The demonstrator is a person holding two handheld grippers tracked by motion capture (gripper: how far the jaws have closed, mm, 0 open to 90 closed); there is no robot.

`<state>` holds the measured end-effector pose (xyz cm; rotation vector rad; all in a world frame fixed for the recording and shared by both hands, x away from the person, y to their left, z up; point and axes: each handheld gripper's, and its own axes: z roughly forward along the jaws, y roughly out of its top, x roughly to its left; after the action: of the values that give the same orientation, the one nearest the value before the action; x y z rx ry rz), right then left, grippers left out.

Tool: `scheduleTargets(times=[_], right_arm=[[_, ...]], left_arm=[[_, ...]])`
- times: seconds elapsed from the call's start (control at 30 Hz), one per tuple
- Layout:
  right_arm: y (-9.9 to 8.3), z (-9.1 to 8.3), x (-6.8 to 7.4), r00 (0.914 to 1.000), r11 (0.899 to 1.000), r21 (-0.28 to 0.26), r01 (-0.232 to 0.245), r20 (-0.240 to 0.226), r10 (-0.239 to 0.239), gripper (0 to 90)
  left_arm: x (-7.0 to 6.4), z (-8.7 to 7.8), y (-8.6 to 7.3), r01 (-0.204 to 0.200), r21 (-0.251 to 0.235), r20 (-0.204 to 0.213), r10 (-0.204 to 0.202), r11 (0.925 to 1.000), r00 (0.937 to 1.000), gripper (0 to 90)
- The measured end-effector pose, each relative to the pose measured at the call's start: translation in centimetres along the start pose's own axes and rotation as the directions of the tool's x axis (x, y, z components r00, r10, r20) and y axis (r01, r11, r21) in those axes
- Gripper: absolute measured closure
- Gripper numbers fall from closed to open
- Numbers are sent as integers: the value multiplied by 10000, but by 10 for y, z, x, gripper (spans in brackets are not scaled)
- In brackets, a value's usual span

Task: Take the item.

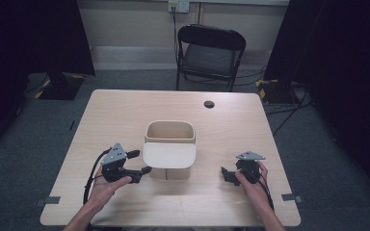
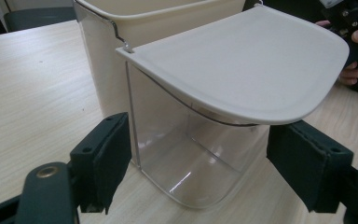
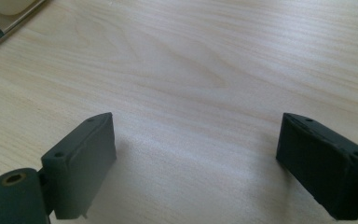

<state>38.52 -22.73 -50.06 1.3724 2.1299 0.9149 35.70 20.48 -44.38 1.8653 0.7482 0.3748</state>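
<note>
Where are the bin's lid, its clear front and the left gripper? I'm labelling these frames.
lid (image 2: 242,65), left gripper view, middle of its top.
clear front (image 2: 186,163), left gripper view, transparent wall.
left gripper (image 1: 142,162), high view, between its fingertips.

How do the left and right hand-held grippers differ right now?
The left hand-held gripper points at the bin, its jaws spread before the clear front compartment under the cream lid. The right hand-held gripper sits apart from the bin, and its jaws frame bare table. The left reaches closer to the bin than the right. Both are open and hold nothing.
</note>
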Motion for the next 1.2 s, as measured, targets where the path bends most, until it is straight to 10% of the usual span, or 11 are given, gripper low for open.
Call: scheduleTargets(times=[1.2], right_arm=[[0,0,0,10000,10000,1,5,7,-5,111]], left_arm=[[-9,2,10,-341,-323,137,346,9989,9993,208]])
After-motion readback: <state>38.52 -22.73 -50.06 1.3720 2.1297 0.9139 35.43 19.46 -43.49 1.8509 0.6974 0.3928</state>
